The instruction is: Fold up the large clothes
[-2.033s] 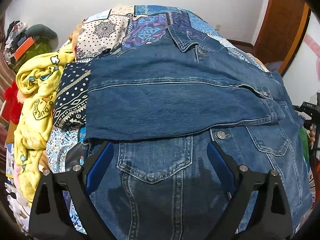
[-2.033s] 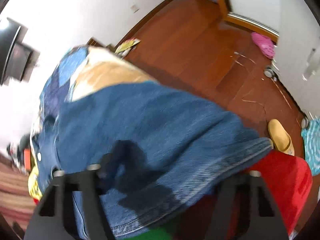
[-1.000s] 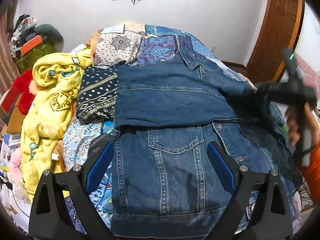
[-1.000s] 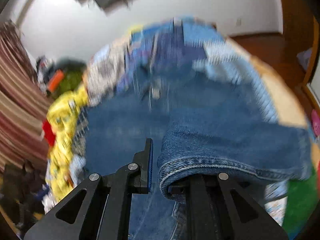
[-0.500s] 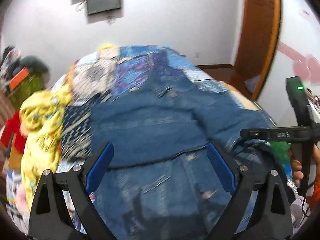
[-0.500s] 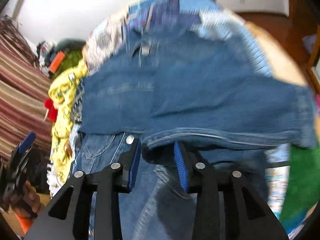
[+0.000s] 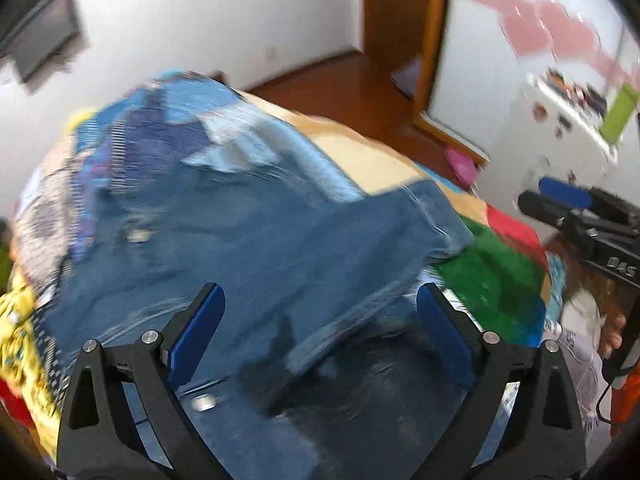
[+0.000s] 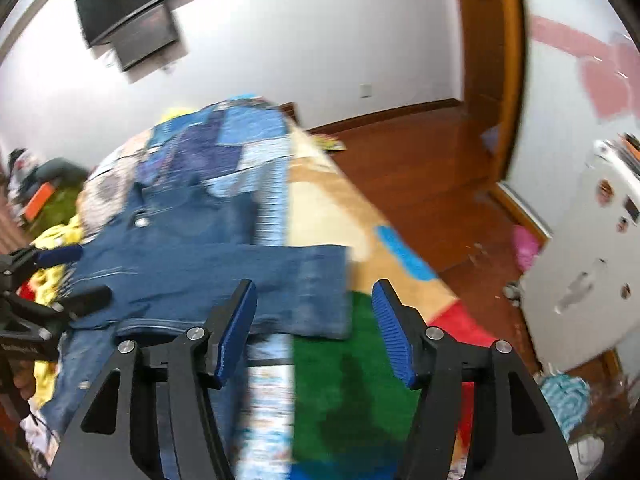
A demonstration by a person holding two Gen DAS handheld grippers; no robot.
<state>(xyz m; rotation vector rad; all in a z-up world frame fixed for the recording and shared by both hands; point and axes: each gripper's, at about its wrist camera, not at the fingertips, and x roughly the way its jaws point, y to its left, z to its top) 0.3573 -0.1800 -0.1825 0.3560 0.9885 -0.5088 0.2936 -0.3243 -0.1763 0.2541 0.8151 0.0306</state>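
Released from the right gripper (image 8: 314, 330), jaws now spread and empty; denim jacket (image 8: 192, 276) sleeve (image 8: 304, 292) now laid across the jacket's front, no longer pinched and lifted. Left gripper (image 7: 320, 330) swung rightward.

Denim jacket (image 8: 208, 272): mid-blue, paler stitching, silver buttons.
Bedspread (image 8: 240, 140): patchwork of blues, purple, white prints; tan, green and red blocks toward 3 o'clock.
Blanket (image 7: 16, 320): yellow, printed, at 9 o'clock.
Floor (image 8: 420, 152): reddish-brown wood.
Jaws: blue pads, black frames.
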